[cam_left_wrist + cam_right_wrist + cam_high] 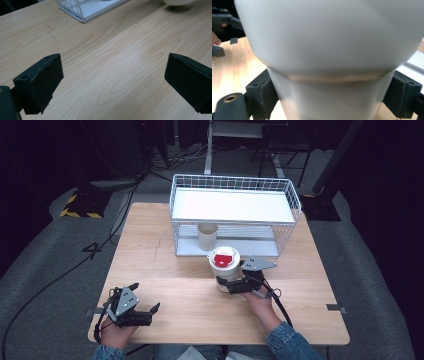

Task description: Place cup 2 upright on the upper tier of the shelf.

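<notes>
— Where's the cup right now?

— Just right of the middle of the high view, on the wooden table (165, 270), in front of the white wire rack (235, 215). It's a white paper cup (224, 270) with a white lid that has a red patch on top. The right gripper (227, 285) has it by the lower wall.

— Actually gripping it?

— Yes. In the right gripper view the cup (332, 62) takes up most of the frame, and a black jaw sits against each side of it near the bottom edge. Clamped on, I'd say.

— Anything printed on it? A brand?

— None I can read. The red patch on the lid is too small to make out, and the close view of the side is plain white and blurred.

— And the other hand?

— The left gripper (145, 311) rests at the lower left of the high view, jaws wide apart with bare wood between them. There's another pale cup (207, 236) standing on the rack's lower shelf.
</notes>
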Motion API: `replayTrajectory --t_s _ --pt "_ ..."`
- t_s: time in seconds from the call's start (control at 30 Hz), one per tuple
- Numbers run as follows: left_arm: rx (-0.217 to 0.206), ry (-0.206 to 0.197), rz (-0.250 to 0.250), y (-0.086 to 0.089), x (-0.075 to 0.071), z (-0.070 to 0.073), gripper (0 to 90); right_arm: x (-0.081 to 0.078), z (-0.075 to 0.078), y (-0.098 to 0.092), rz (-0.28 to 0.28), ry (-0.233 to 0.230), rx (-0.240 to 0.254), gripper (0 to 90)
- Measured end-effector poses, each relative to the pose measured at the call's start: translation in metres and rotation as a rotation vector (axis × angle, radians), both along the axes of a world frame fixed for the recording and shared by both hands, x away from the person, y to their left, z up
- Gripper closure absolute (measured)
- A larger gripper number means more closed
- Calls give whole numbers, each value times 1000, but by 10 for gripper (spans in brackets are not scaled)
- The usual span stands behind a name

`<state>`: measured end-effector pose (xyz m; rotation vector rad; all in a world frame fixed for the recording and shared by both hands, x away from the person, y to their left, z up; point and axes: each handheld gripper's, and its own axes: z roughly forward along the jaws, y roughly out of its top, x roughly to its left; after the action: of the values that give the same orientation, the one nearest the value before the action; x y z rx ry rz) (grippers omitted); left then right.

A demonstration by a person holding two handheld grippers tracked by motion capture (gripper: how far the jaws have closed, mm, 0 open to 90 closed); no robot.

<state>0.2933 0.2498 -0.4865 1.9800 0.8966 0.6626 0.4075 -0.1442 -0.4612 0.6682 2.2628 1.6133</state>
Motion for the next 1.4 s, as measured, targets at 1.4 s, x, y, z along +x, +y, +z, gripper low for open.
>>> replayTrajectory --t_s 1.4 --pt "6 239 121 8 22 -16 17 8 104 -8 15 -122 92 137"
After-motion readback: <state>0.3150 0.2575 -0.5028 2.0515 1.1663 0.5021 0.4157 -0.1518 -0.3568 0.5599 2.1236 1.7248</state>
